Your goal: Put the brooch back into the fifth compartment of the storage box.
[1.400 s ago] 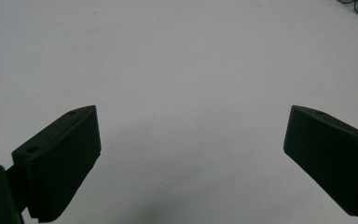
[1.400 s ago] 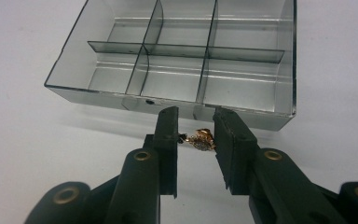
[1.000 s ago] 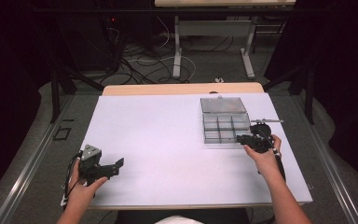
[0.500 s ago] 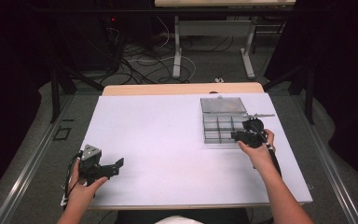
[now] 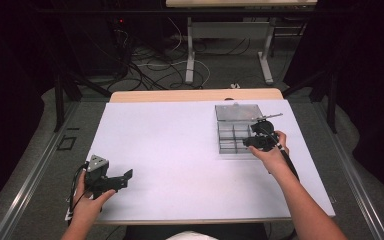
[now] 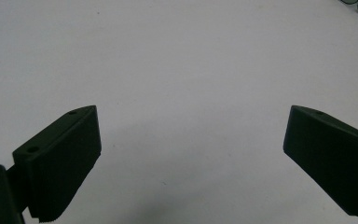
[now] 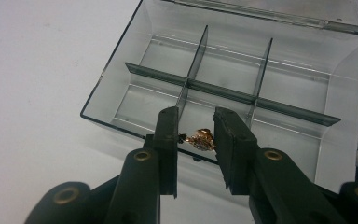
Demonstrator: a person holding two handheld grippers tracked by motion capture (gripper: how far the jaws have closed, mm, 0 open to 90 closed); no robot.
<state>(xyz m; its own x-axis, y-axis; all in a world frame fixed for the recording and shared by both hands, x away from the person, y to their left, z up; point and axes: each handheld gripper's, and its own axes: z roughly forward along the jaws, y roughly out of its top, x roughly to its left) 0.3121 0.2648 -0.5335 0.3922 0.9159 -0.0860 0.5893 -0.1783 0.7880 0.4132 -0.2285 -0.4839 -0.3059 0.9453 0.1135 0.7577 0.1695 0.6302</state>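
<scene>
Partly hidden between the right gripper's (image 7: pixel 195 135) fingers, a small gold trinket (image 7: pixel 201 139) blurs.

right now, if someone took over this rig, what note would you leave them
Left hand-held gripper: jaws wide open, holding nothing, low over the bare white table near its front left corner.
Right hand-held gripper: at the near edge of the clear divided box, jaws partly closed with a small gold trinket between them; whether they actually pinch it cannot be told.
Box lid is open and the compartments in sight look empty.
Done: the trinket has been brought to the box.
Left, probably: set it in the near middle compartment, release, then close the lid.
</scene>
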